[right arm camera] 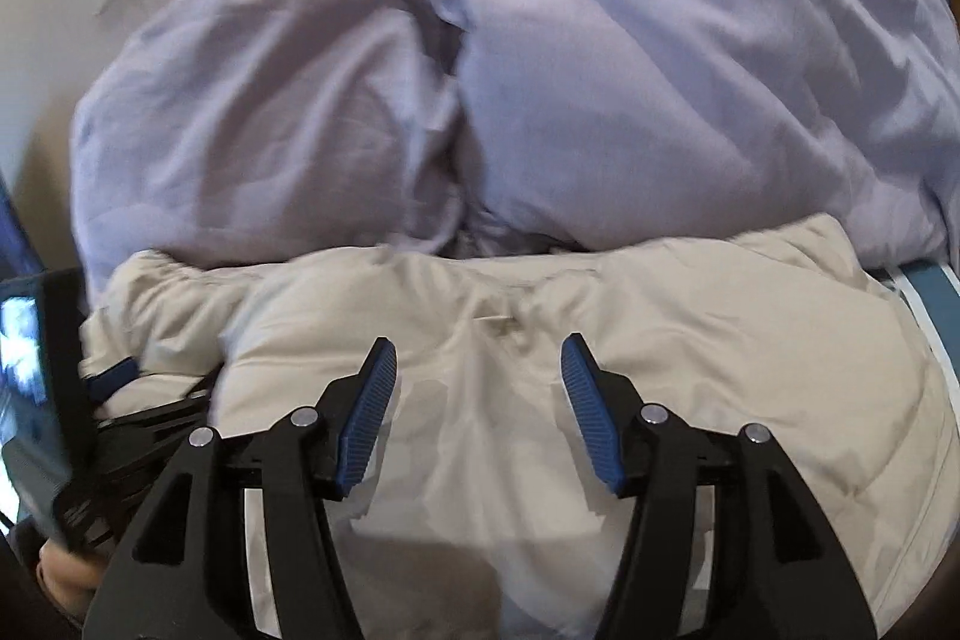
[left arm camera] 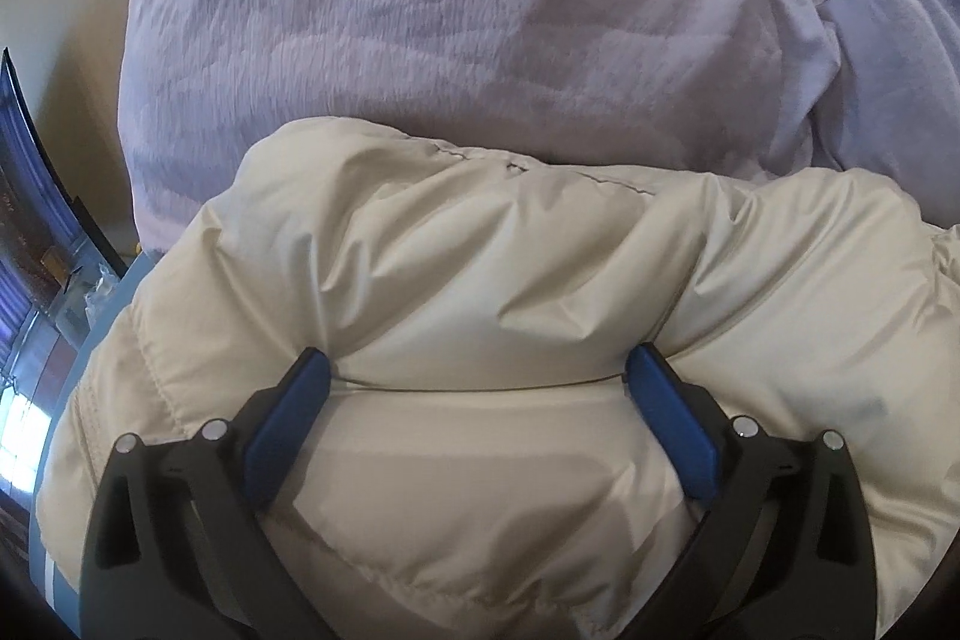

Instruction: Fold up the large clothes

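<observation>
Two tongs open, left (left arm camera: pixel 477 370), right (right arm camera: pixel 478 352), over cream jacket (left arm camera: pixel 480 268)

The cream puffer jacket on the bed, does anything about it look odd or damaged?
No damage shows. The cream puffer jacket lies bunched and creased against the rumpled lavender duvet, not yet a tidy fold. Both the left gripper and right gripper are open over it.

jacket (left arm camera: pixel 480 280) cropped below, duvet (right arm camera: pixel 660 70) blurred
</observation>
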Tool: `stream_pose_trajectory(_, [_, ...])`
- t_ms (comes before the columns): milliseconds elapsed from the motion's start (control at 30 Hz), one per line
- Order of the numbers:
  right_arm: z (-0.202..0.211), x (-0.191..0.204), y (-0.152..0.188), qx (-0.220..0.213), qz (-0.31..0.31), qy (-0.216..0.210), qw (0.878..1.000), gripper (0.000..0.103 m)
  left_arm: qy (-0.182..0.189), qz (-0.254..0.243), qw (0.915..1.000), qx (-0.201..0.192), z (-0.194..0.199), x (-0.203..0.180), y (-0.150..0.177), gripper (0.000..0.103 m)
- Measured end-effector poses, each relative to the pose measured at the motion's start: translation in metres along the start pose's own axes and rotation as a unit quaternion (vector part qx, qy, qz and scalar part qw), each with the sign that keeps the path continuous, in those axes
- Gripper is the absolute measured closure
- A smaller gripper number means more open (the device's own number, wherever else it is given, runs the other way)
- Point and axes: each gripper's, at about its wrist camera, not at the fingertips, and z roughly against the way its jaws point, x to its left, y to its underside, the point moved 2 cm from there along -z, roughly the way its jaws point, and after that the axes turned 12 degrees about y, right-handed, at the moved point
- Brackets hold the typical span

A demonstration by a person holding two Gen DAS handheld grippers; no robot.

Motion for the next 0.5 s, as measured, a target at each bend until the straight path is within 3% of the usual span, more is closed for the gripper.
stream_pose_trajectory(100, [-0.001, 0.018, 0.003, -0.004, 0.024, -0.009, 1.000, 0.044, 0.002, 0.002, 1.0000, 0.002, 0.000, 0.000, -0.001, 0.003])
stream_pose_trajectory(200, [-0.012, 0.032, 0.011, 0.009, 0.044, 0.016, 0.999, 0.044, 0.009, 0.006, 0.9999, 0.003, -0.001, 0.002, -0.002, 0.003])
stream_pose_trajectory(367, [-0.032, 0.028, 0.016, 0.036, 0.031, 0.024, 0.999, 0.042, 0.012, 0.009, 0.9999, 0.004, -0.005, 0.006, -0.004, 0.002])
stream_pose_trajectory(500, [-0.037, 0.035, 0.019, 0.025, 0.051, 0.051, 0.997, 0.042, 0.011, 0.010, 0.9999, 0.002, -0.007, 0.012, -0.004, 0.002])
